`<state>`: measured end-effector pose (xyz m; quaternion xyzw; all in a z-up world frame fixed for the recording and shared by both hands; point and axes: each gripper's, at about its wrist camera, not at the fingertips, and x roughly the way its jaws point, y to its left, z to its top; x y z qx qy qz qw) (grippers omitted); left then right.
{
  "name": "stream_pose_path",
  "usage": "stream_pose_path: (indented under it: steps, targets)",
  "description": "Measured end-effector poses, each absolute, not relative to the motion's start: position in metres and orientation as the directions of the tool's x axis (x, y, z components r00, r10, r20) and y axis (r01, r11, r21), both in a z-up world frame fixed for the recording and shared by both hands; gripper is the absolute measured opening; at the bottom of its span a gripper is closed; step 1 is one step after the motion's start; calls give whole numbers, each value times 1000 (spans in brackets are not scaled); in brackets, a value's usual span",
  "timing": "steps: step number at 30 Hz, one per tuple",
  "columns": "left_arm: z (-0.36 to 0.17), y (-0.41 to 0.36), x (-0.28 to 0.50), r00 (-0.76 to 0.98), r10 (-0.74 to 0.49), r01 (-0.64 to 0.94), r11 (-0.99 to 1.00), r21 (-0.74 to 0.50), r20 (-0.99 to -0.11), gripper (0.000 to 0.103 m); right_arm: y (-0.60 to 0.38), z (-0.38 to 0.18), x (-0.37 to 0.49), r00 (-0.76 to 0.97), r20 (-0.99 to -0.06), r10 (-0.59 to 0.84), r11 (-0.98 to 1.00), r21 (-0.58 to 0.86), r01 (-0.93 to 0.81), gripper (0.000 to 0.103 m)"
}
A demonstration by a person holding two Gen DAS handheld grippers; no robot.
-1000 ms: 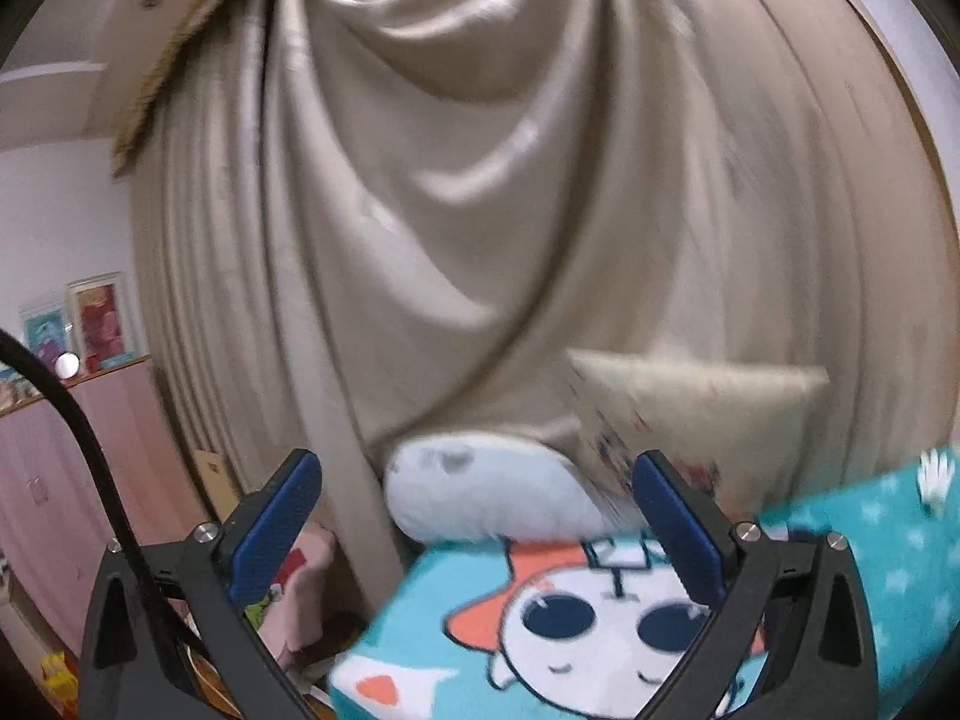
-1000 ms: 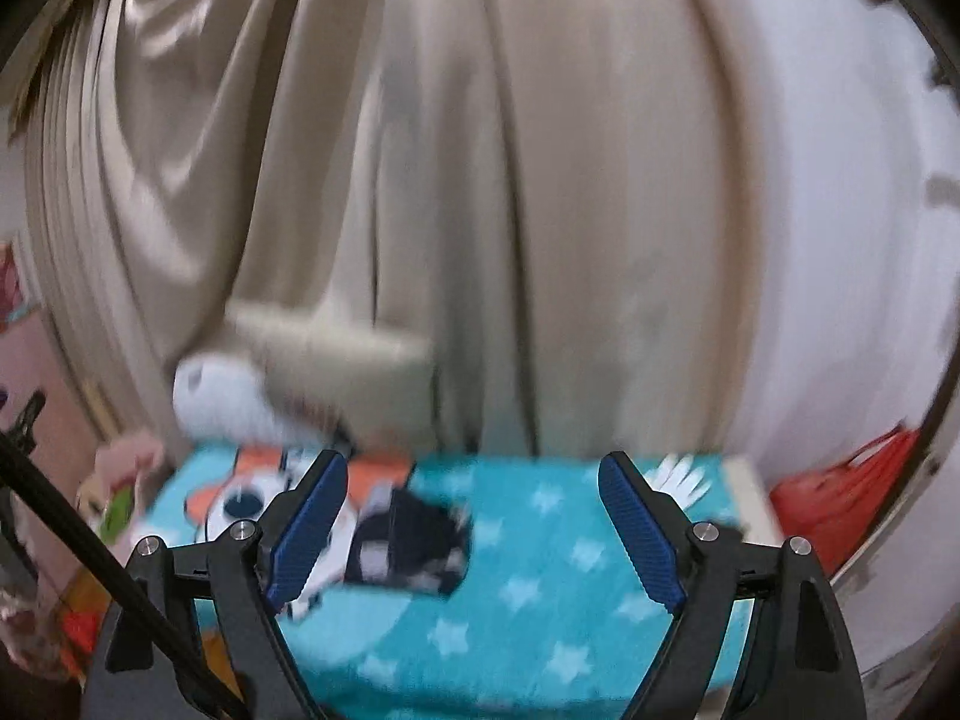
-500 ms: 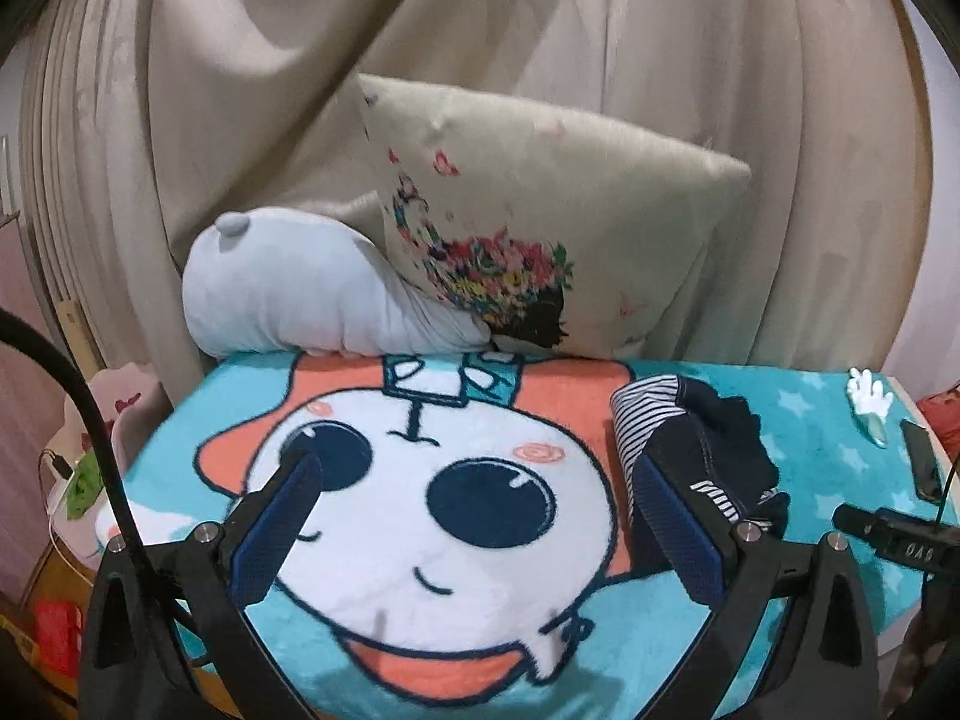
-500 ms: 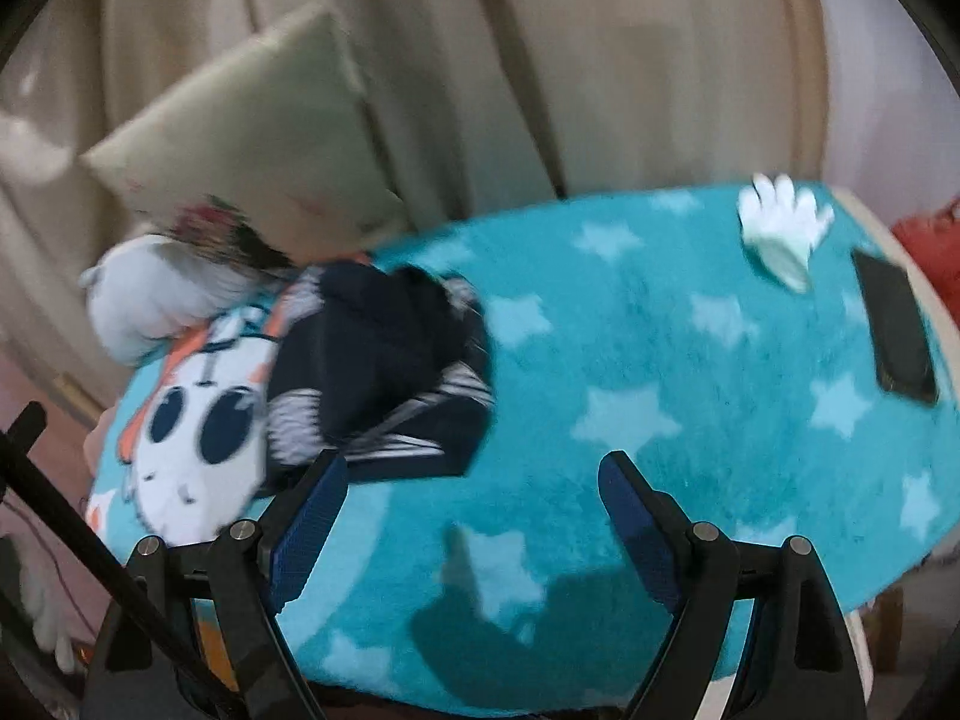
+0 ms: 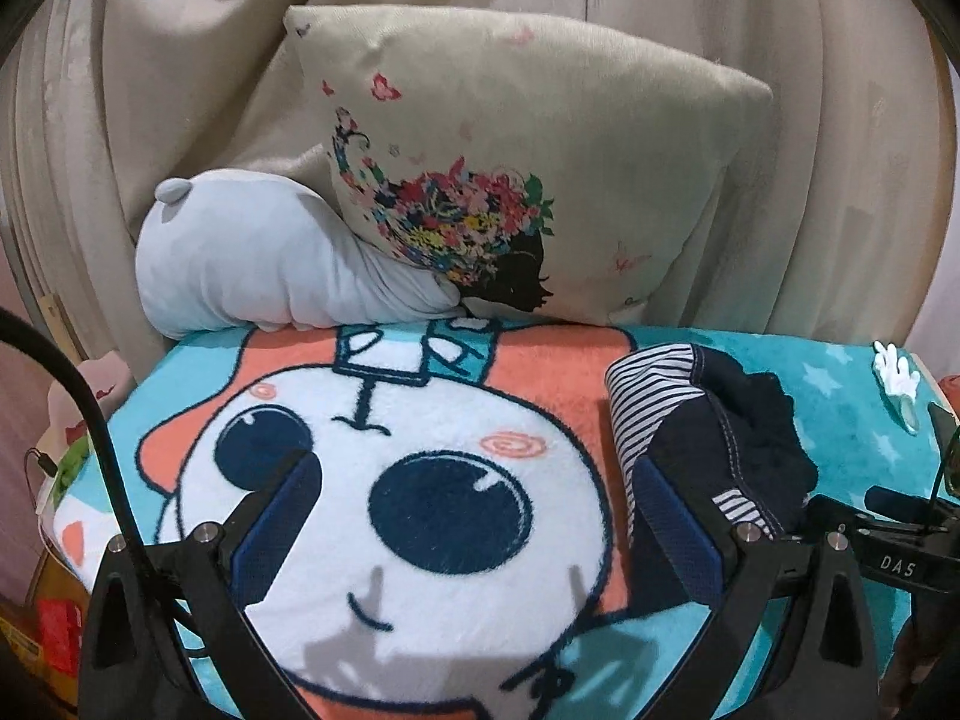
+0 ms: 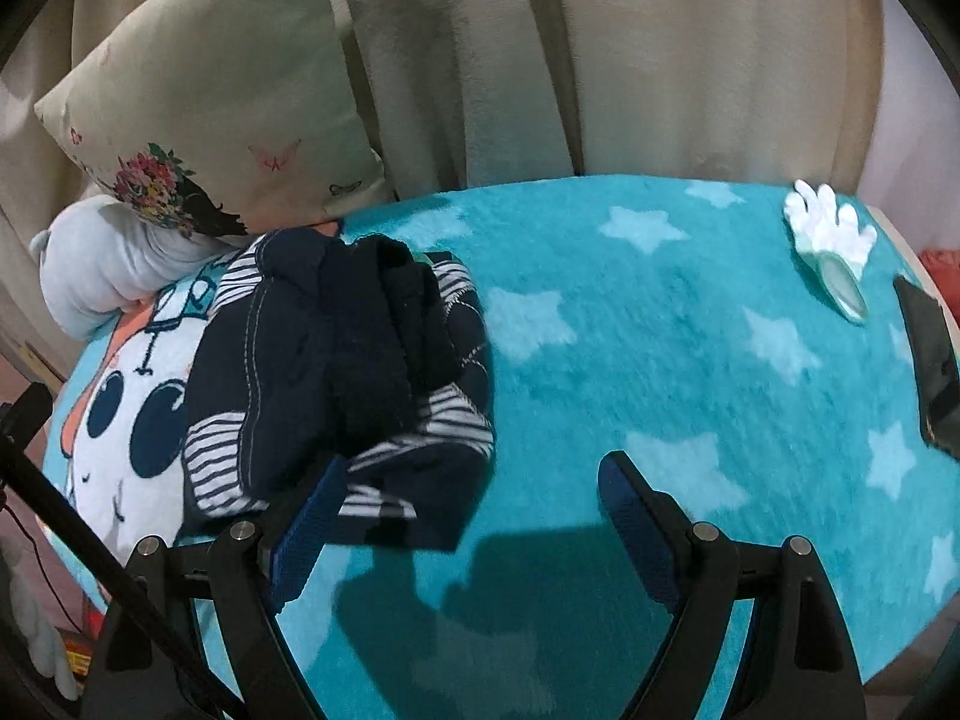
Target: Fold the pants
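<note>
- The left gripper (image 5: 474, 531) is pointing forward and downward over the blanket (image 5: 840, 372), its two blue-padded fingers (image 5: 276, 531) standing wide apart with nothing between them but the cartoon face printed on the blanket.
- The right gripper (image 6: 474, 531) is tilting more steeply down at the teal, star-printed part of the blanket (image 6: 690, 324); its fingers (image 6: 636, 522) are likewise spread wide and gripping nothing.
- The pants (image 6: 336, 372), dark navy with striped lining showing, are lying in a crumpled heap on the blanket, at the edge of the cartoon face.
- In the right wrist view the heap is sitting ahead and to the left, its near edge just past the left finger; whether that finger is touching the cloth cannot be told.
- In the left wrist view the pants (image 5: 720, 438) are lying just beyond the right finger, outside the jaws.
- A floral pillow (image 5: 528, 168) and a pale plush cushion (image 5: 252, 264) are resting against the curtain (image 5: 180, 60) at the far side.
- A white glove-shaped item (image 6: 831, 234) and a dark phone (image 6: 933, 372) are lying at the far right of the blanket, well apart from the pants.
</note>
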<state>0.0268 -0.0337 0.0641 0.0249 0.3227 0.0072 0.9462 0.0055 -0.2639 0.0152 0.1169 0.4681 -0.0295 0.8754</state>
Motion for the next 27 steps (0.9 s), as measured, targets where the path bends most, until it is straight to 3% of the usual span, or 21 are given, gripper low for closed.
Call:
stream_pose_path:
  steps: [14, 27]
  targets:
    - [36, -30, 49, 738, 12, 14, 999, 34, -675, 103, -262, 2, 19, 526, -849, 52, 970, 168, 174, 88]
    - [35, -21, 44, 734, 1, 2, 1000, 3, -679, 103, -256, 4, 15, 527, -849, 49, 973, 158, 166, 88]
